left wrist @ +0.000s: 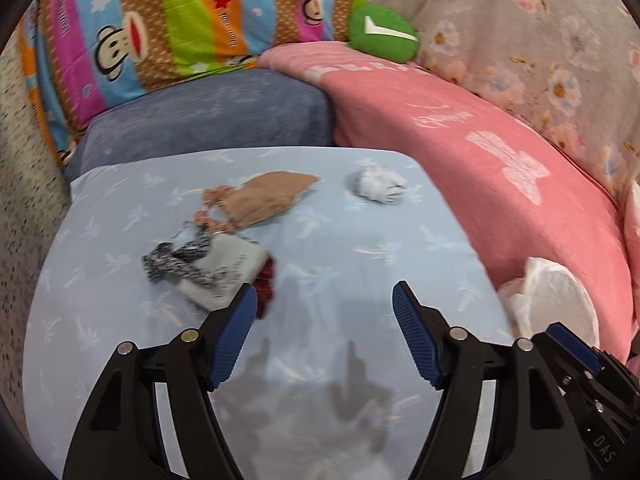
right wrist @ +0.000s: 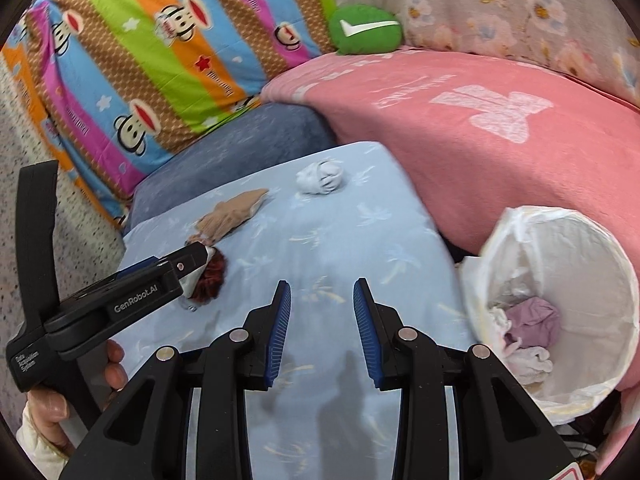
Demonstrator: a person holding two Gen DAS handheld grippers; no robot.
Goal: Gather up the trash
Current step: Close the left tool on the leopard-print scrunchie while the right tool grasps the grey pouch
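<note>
Blue ribbed pads line both sets of jaws, and both stand released with nothing between them. The left gripper [left wrist: 325, 300] hovers over a pale blue sheet [left wrist: 360, 240] printed with small palm shapes, its jaws set wide; the right gripper [right wrist: 322, 292] hangs over the same sheet with a narrower gap. In the right wrist view a hand [right wrist: 48, 404] grips the left tool's handle at the lower left.

Just beyond the left gripper's left pad lies a small heap: a white packet [left wrist: 228, 276] with a black-and-white knitted scrap [left wrist: 180, 260] across it and a dark red piece [left wrist: 267, 284] at its edge. Further up the sheet sits a tan fabric pouch [left wrist: 268, 196] with a beaded string, and, apart from it to the right, a crumpled white tissue ball [left wrist: 380, 186].

At the right edge of the sheet a white-lined trash bin [right wrist: 600, 280] lies tilted against a pink blanket [right wrist: 480, 140], already holding crumpled white and lilac scraps [right wrist: 532, 320].

Behind are a dark blue cushion [left wrist: 208, 116], a striped monkey-print quilt [left wrist: 160, 32], a green plush toy [left wrist: 380, 32] and a floral cover [left wrist: 540, 40].
</note>
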